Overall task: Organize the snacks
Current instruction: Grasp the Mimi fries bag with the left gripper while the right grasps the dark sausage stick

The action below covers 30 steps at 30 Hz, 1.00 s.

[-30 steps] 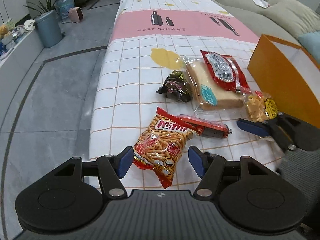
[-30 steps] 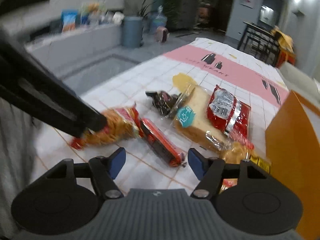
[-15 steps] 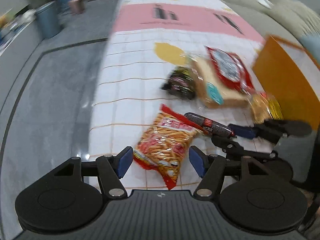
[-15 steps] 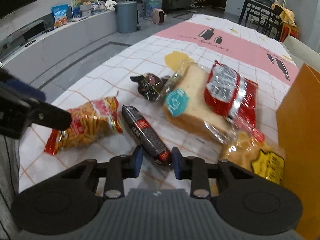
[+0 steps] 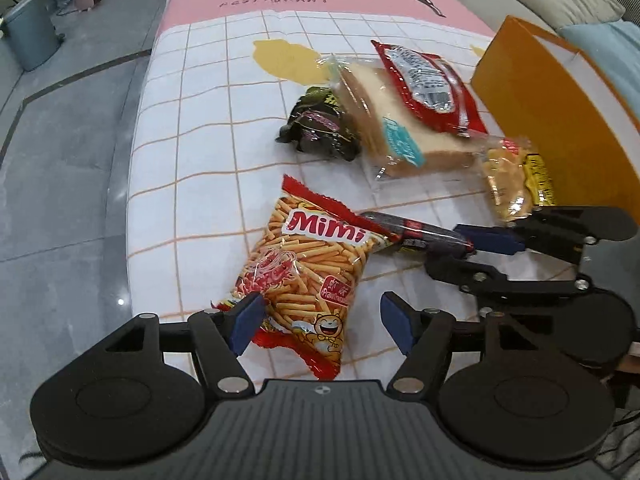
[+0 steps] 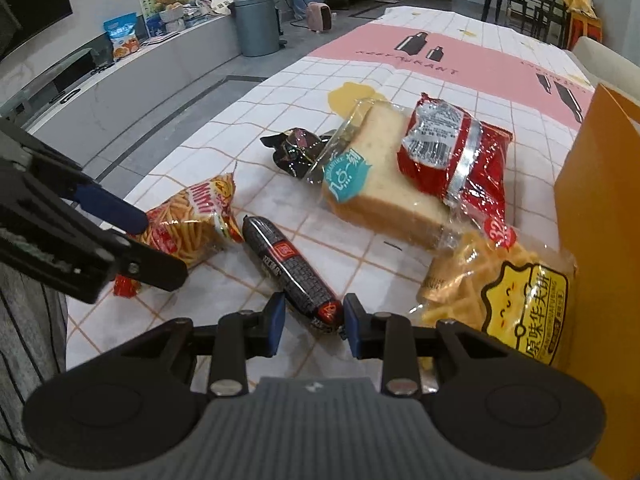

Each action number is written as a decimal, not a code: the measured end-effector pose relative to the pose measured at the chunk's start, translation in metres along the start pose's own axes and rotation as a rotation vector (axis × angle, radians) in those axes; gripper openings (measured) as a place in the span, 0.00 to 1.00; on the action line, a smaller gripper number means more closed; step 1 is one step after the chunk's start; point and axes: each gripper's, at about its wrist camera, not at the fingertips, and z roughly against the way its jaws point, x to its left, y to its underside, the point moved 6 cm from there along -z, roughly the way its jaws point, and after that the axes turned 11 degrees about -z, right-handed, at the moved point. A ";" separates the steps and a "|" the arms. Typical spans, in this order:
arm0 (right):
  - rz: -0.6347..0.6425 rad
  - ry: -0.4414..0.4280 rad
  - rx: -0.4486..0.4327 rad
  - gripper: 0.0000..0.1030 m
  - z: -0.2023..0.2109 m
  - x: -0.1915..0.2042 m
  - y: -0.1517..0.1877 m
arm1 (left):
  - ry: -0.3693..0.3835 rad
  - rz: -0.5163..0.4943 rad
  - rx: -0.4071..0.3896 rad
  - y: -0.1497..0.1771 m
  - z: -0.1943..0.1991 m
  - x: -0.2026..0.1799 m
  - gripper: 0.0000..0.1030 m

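On the checked tablecloth [image 6: 280,208], sausage [image 6: 294,270] end between nearly-closed right gripper [image 6: 313,322] (left gripper [image 5: 322,322] wide apart).

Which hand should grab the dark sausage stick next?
Probably the right. The right gripper already has its fingers either side of the sausage's near end, while the left gripper is open around the Mimi prawn-cracker bag.
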 end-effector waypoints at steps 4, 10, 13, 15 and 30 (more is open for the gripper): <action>0.000 -0.010 0.002 0.29 0.000 -0.002 -0.001 | -0.019 -0.026 -0.015 -0.005 -0.005 0.000 0.83; 0.005 -0.011 0.002 0.29 0.001 -0.002 -0.001 | -0.162 -0.160 -0.016 -0.013 -0.020 -0.006 0.84; 0.009 -0.013 0.000 0.29 0.001 -0.002 0.000 | -0.204 -0.190 -0.028 -0.017 -0.025 -0.004 0.84; 0.008 -0.015 -0.001 0.29 0.001 -0.002 -0.001 | -0.216 -0.199 -0.039 -0.020 -0.025 -0.002 0.84; 0.032 0.005 0.006 0.26 0.005 0.000 0.004 | -0.220 -0.162 -0.126 -0.022 -0.012 0.003 0.49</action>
